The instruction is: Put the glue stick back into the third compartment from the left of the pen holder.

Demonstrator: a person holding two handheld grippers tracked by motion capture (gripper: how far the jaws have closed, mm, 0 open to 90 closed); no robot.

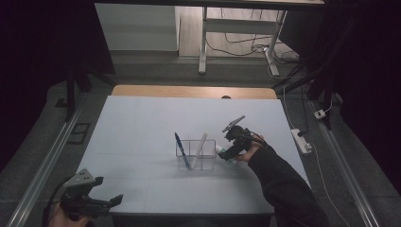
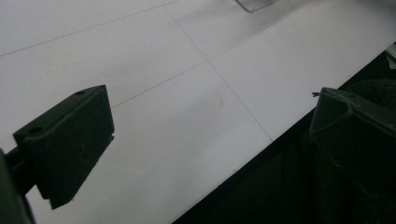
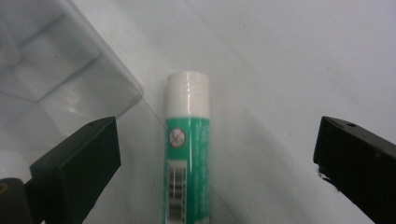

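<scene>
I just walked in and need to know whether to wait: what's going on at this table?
A person is working with a gripper in each hand. The right gripper is open around a green glue stick lying on the white table, right beside a clear organizer that holds a blue pen and a white stick. Its fingers stand clear of the glue stick. The left gripper waits open at the table's near edge.

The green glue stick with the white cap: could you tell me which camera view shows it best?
The right gripper view: the green glue stick with the white cap lies large between open jaws, label visible. The high view shows it small, by the clear organiser.
</scene>
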